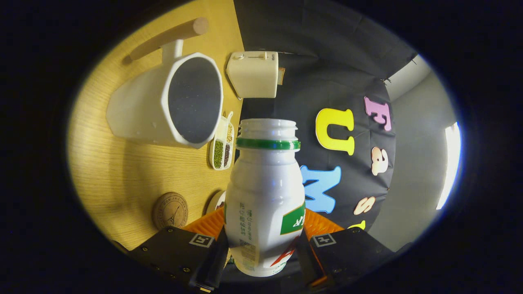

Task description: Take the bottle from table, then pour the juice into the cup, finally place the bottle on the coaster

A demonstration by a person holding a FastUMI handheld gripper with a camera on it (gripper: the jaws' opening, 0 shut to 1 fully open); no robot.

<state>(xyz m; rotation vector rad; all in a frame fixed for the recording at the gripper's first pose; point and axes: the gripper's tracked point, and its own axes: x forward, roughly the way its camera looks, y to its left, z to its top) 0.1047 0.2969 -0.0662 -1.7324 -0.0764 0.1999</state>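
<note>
Your gripper [264,245] is clamped on the bottle [264,192], one finger pressing each side of its lower body. The bottle is uncapped, its open mouth pointing forward beyond the fingers, a green ring just below the threads. The whole view is rolled, so the tabletop [118,175] stands like a wall beside the bottle, and its far edge runs along the dark cloth.

The cup [167,102], white with a dark inside, sits near that edge with its open mouth facing you, ahead of the bottle's mouth and off to the tabletop side, apart from it. A wooden handle [169,36] juts out beyond the cup. Close to the cup's rim, towards the bottle, lies a small divided dish of beans [222,147], and a cream box [254,74] sits at the tabletop's edge past it.

The round coaster [170,210] lies close to your finger on that side, with bare wood between it and the cup.
</note>
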